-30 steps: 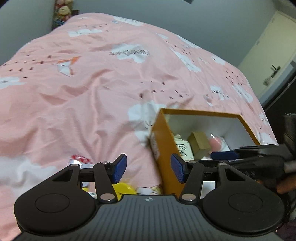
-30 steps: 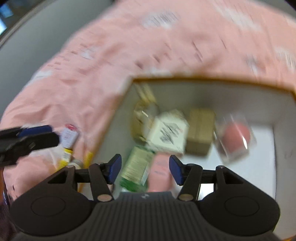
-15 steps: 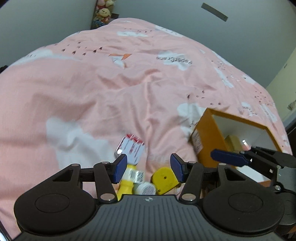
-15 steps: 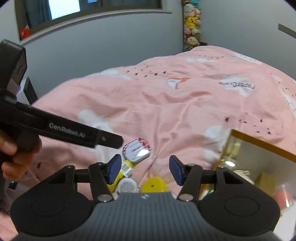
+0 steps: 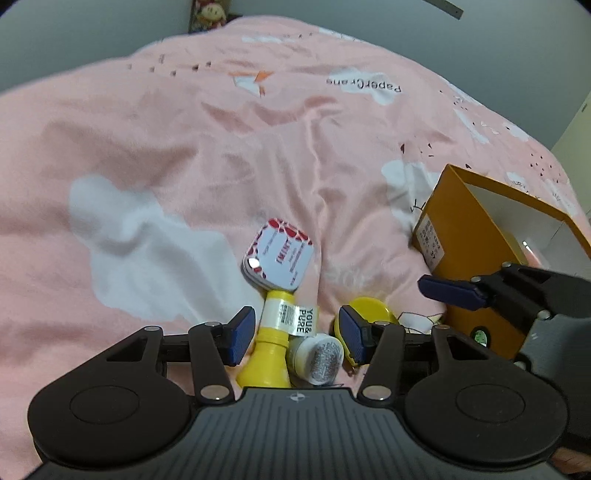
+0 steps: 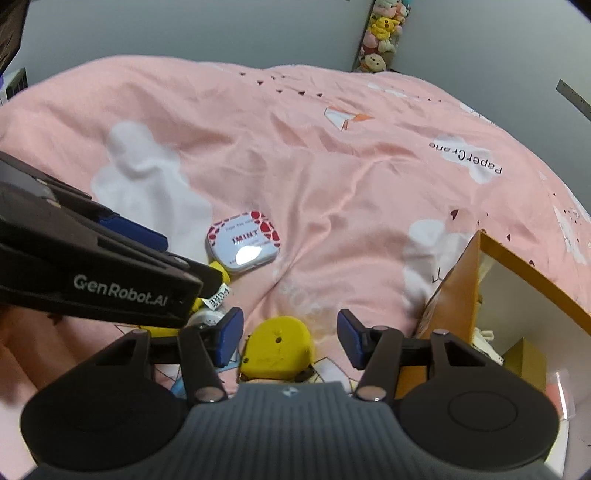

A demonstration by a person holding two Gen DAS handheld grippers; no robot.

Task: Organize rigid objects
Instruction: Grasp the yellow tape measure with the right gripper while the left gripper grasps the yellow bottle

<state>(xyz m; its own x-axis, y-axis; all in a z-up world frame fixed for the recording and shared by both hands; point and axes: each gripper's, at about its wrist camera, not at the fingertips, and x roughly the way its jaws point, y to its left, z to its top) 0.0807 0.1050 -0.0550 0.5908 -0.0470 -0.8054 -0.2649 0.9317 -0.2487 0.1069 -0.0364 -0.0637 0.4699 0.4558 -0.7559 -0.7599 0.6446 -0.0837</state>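
On the pink bedspread lie a red-and-white mint tin (image 5: pixel 279 257) (image 6: pixel 243 241), a yellow bottle (image 5: pixel 271 347) with a white label, a small white jar (image 5: pixel 317 355) and a yellow tape measure (image 5: pixel 366 311) (image 6: pixel 277 346). My left gripper (image 5: pixel 297 335) is open, its jaws on either side of the yellow bottle and the jar. My right gripper (image 6: pixel 289 335) is open, its jaws on either side of the tape measure. An orange open box (image 5: pixel 463 236) (image 6: pixel 452 291) stands to the right with several items inside.
The right gripper's fingers (image 5: pixel 448 292) show at the right of the left wrist view, in front of the box. The left gripper's body (image 6: pixel 92 273) crosses the left of the right wrist view. Plush toys (image 6: pixel 380 33) stand by the far wall.
Both grippers have swung away from the box to the loose items left of it and come down closer to them. Both stayed open.
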